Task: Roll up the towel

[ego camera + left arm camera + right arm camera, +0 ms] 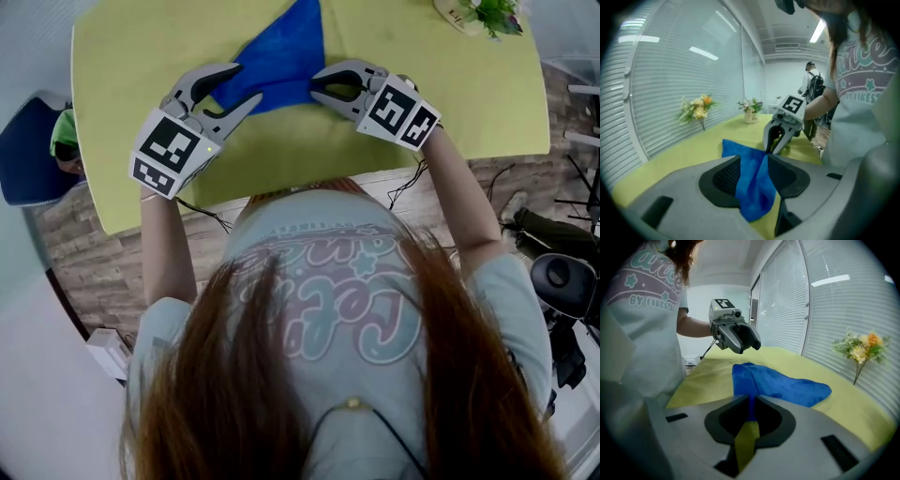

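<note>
Head view, left to right.

Yellow-green bench (141,56): fills the upper frame, with its near edge running across the middle.

Left gripper (248,82): centre-left, angled down toward the bench. In its own view a corner of the blue towel (754,187) is bunched between the pads and hangs below them. So it is grasping that corner with the jaws fairly wide, since the cloth there is thick and folded. The corner looks lifted off the bench, probably to free the edge for a first turn.

Towel (281,52): upper centre, spread away from the person toward the far side of the bench. Only the near edge is gathered, and no roll is formed yet.

Right gripper (317,89): centre-right, just beside the towel's other near corner. Its own view shows the jaws nearly together, clenched on a thin sliver of the blue hem (751,401). Holding both near corners keeps the edge taut and straight, which an even roll needs.

Flowers (487,14): upper right corner, well apart from the work.

Judgement: the task is at its start. The next move calls for both grippers to turn the edge over together.
</note>
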A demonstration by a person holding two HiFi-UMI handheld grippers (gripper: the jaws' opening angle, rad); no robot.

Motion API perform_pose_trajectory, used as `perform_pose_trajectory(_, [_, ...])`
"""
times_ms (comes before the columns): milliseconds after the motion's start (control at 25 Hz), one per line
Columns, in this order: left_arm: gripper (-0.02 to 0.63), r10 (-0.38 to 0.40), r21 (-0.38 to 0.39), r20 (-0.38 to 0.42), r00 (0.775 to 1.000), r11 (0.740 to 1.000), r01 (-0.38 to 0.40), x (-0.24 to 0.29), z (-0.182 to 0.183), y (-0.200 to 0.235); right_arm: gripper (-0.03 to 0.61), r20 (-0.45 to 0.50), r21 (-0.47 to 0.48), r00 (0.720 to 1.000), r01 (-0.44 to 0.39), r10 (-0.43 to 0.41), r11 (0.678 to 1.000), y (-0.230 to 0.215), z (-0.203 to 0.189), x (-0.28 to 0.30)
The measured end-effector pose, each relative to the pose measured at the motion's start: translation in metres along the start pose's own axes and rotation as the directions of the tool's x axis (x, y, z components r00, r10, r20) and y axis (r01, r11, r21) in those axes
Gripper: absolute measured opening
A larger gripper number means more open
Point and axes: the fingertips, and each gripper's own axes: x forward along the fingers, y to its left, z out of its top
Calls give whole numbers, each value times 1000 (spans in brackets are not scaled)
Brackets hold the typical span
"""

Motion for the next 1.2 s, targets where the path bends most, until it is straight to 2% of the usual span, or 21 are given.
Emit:
perform_pose_trajectory(80, [179, -63, 61, 23, 998, 996, 62, 7, 16, -23, 41, 2, 9, 1000, -1, 1, 1000, 0, 0, 0])
perform_pose_trajectory(120, [179, -95, 101, -3, 995, 990, 95, 14, 16, -35, 41, 3, 15, 1000, -3, 3, 1000, 0, 1, 0])
perform_pose_trajectory(200, [179, -134, 178, -107, 985, 972, 152, 31, 0, -54, 41, 5, 24, 1000, -7, 7, 1000, -1, 1, 1])
perform_pose_trajectory(280, [179, -134, 237, -208, 969, 954, 183, 46, -21, -62, 41, 4, 28, 1000, -10, 10, 1000, -1, 0, 0])
perform_pose_trajectory(360, [179, -115, 268, -248, 962, 946, 182, 55, -33, -61, 41, 4, 30, 1000, -13, 13, 999, -1, 0, 1])
perform_pose_trajectory(480, [173, -97, 266, -249, 964, 950, 164, 59, -36, -56, 41, 4, 34, 1000, -14, 14, 999, -1, 0, 1])
perform_pose_trajectory(600, [112, -80, 276, -251, 965, 949, 151, 61, -36, -51, 43, 4, 40, 1000, -17, 17, 999, -1, 0, 1])
perform_pose_trajectory(800, [101, -106, 250, -268, 958, 952, 175, 63, -40, -51, 51, 33, 47, 999, -8, 6, 999, -2, 4, -4])
perform_pose_trajectory(880, [100, -115, 238, -273, 955, 954, 183, 64, -40, -50, 63, 52, 5, 999, 8, -8, 1000, -2, 10, -10])
perform_pose_trajectory(1000, [97, -125, 241, -281, 952, 951, 196, 65, -40, -49, 118, 56, -89, 998, 19, -14, 996, 5, 17, -16])
perform_pose_trajectory(1200, [97, -139, 231, -286, 948, 950, 209, 63, -41, -49, 144, -40, -253, 999, -34, 24, 967, 24, 16, -2])
